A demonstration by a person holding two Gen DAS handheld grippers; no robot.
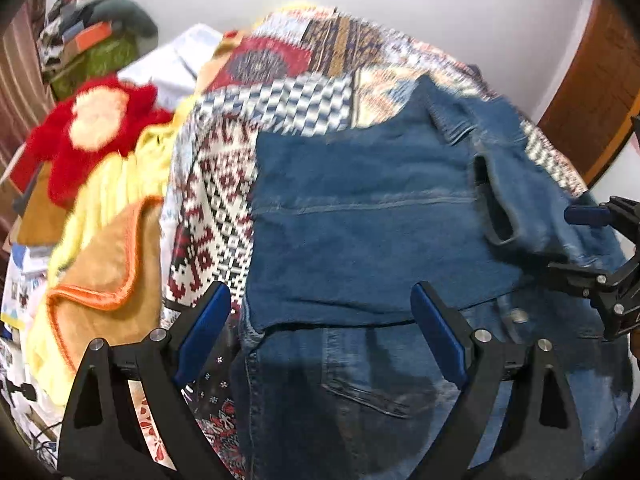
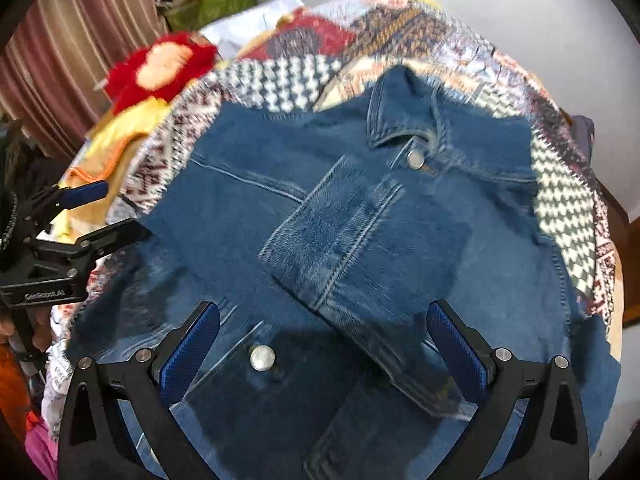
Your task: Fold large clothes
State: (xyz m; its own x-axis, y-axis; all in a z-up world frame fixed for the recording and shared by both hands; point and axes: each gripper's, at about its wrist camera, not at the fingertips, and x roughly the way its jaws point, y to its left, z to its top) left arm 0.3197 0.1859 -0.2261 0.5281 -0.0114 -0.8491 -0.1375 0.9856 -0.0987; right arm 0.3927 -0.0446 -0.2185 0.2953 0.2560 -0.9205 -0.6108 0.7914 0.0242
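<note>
A blue denim jacket lies spread on a patchwork bedspread, collar at the far side. One sleeve is folded slantwise across its front. My right gripper hovers over the near hem with its jaws wide apart and nothing between the pads. In the left wrist view the jacket fills the middle, and my left gripper stands open above its left edge, holding nothing. Each gripper shows in the other's view: the right gripper at the right edge, the left gripper at the left edge.
A red plush toy, a yellow cloth and a tan blanket with orange trim are heaped left of the jacket. Clutter is piled at the back left by a striped curtain. A wooden panel stands at the right.
</note>
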